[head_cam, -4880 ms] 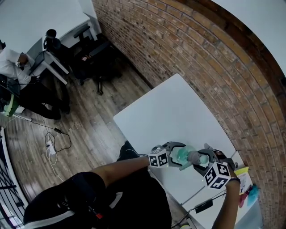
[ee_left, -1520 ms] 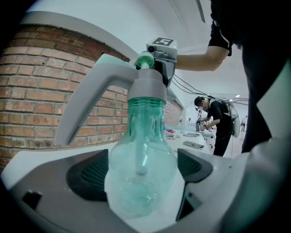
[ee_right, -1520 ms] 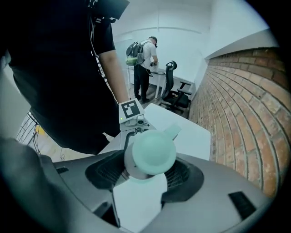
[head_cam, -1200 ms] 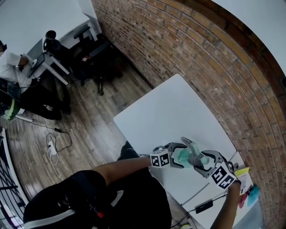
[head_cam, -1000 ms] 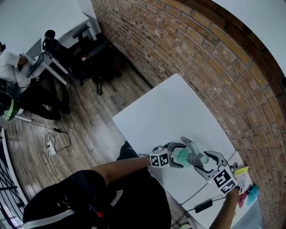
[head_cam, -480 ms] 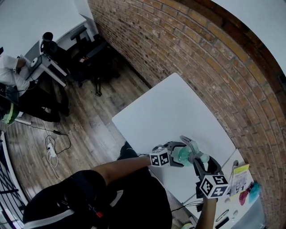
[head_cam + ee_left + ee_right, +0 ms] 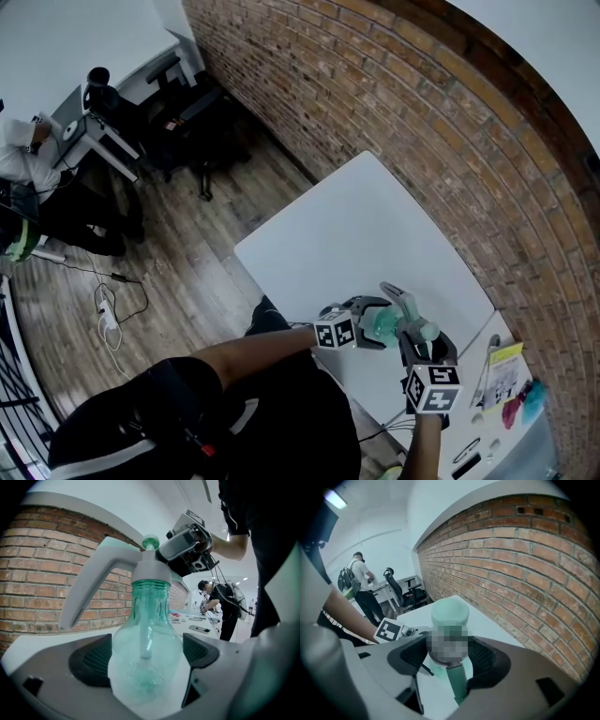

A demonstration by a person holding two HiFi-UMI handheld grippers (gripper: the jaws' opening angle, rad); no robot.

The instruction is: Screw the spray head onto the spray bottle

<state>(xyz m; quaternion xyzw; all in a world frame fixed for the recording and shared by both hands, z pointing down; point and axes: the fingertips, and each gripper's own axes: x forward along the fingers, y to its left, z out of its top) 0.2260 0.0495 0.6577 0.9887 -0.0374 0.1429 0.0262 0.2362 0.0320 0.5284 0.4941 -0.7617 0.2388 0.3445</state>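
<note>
Left gripper [image 7: 367, 326] [image 7: 145, 663]: jaws clamped on belly of bottle [image 7: 146, 639], one pad each side. Bottle clear green, dip tube visible inside. Head [image 7: 140, 569] sits on bottle neck, with grey lever sloping down to left in left gripper view and green knob at top. Right gripper [image 7: 415, 342] [image 7: 447, 660]: jaws closed on head's grey body just below knob. Bottle and head held between both grippers over near edge of white bench [image 7: 356, 234]. Brick wall [image 7: 422, 112] runs along bench's far side.
</note>
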